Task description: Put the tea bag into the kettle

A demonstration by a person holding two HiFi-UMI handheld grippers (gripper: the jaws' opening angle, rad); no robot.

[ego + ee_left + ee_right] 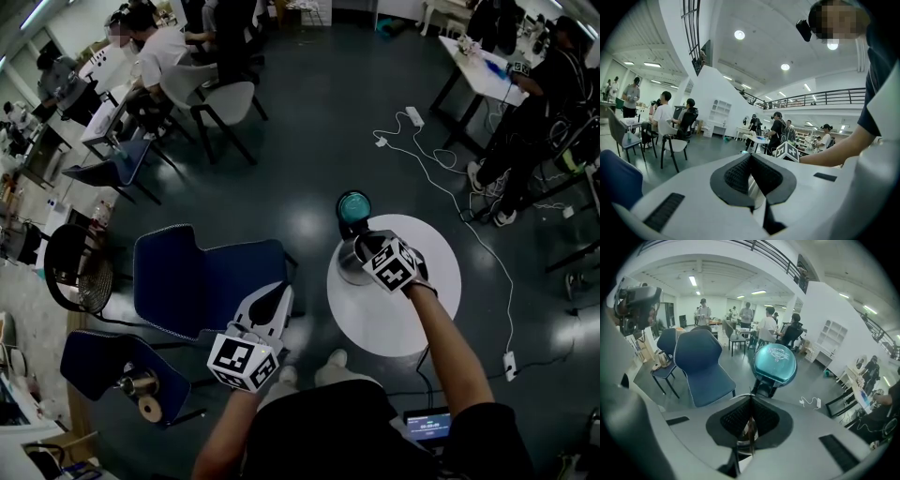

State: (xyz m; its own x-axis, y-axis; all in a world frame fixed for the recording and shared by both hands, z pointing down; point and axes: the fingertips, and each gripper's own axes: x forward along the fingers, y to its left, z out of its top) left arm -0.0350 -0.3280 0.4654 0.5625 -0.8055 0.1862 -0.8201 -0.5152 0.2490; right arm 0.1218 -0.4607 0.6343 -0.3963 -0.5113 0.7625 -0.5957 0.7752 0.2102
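Kettle (353, 208) mostly hidden under R gripper (751, 398), pinching tea bag (751, 430); L gripper (751, 156) closed, empty.

Shiny metal kettle (349, 266), glossy teal lid (354, 206)

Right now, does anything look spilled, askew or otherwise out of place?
Nothing stands out. The kettle stands upright on the round table, its teal lid flipped open, no spill visible. The right claw is shut on the tea bag above it; the left claw is shut and empty, off to the side.
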